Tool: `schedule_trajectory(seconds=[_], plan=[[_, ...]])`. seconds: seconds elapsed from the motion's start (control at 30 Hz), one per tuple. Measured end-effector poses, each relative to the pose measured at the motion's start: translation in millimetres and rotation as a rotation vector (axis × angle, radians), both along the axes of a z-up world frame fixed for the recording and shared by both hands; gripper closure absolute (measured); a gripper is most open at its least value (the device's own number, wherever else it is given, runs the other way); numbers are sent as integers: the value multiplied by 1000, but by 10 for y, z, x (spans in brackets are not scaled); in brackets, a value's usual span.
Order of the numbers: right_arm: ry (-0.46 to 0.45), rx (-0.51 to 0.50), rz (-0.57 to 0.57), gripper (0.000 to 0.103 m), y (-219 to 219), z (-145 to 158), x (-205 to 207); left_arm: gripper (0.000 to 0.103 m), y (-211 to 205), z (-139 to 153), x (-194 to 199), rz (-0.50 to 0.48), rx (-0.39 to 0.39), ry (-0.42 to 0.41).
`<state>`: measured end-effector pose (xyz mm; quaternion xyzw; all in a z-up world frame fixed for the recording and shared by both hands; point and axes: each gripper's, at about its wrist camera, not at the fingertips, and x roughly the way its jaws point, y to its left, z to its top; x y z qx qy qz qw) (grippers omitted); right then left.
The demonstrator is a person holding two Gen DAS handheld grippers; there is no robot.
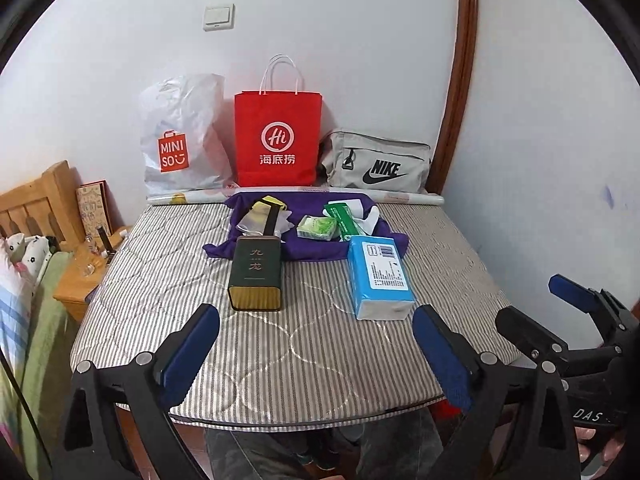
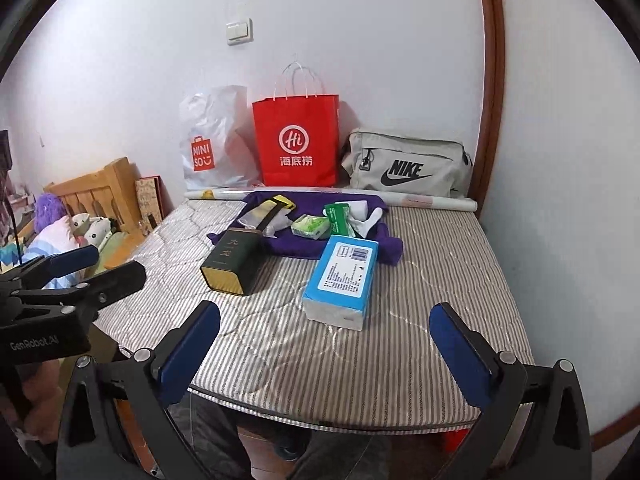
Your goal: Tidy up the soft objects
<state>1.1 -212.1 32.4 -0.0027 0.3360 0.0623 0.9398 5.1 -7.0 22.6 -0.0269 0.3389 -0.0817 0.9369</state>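
Observation:
On the striped mattress pad (image 1: 320,344) a purple cloth (image 1: 308,255) lies spread at the back, with a small green tissue pack (image 1: 316,227), a green packet (image 1: 340,216) and white socks (image 2: 368,220) on it. A blue tissue pack (image 1: 378,276) and a dark green tin (image 1: 256,276) lie in front of the cloth. My left gripper (image 1: 316,344) hovers open over the near edge, nothing between its fingers. My right gripper (image 2: 326,344) is also open and empty, just to the right of the left one (image 2: 120,262). The tissue pack (image 2: 344,276) lies ahead of it.
A white Miniso bag (image 1: 180,148), a red paper bag (image 1: 278,140) and a grey Nike bag (image 1: 380,164) stand against the back wall behind a paper roll (image 1: 400,198). A wooden bed frame (image 1: 36,200) and bedding are at the left. A wall closes the right side.

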Motion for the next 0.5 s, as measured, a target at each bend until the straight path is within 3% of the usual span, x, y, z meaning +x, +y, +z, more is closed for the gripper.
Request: schedule_trajectory(seconds=[0.5], plan=[[-5,-20,8,0,64,-14,-68,5,4,20,-43,17,-1,-7]])
